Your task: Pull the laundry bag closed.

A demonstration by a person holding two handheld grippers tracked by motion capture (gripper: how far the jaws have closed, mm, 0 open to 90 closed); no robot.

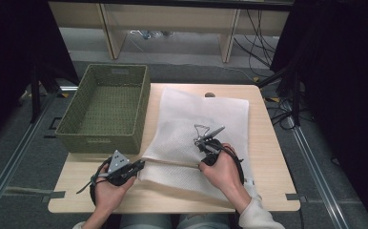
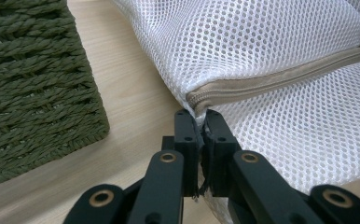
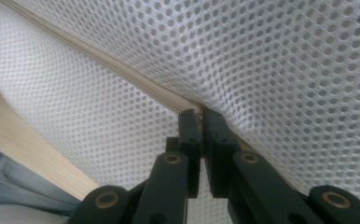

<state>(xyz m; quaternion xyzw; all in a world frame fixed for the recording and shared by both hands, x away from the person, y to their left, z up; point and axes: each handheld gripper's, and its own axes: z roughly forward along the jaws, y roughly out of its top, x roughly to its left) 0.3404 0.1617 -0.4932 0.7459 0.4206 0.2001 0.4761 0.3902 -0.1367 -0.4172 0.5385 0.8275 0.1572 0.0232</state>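
A white mesh laundry bag point(image 1: 199, 126) lies flat on the wooden table point(image 1: 268, 143), with a beige zipper point(image 1: 170, 163) running along its near part. My left gripper point(image 1: 141, 164) is shut on the bag's left corner at the zipper's end point(image 2: 197, 100); the mesh point(image 2: 271, 46) spreads away from its jaws. My right gripper point(image 1: 202, 165) is shut on the zipper point(image 3: 136, 79) farther right, at its slider, with mesh point(image 3: 271, 65) above and below. The zipper stretches taut between the two grippers.
A green woven basket point(image 1: 107, 106), empty, stands at the table's left, close to the left gripper; its wall point(image 2: 33, 84) is beside the bag's corner. A shelf and cables lie beyond the table's far edge.
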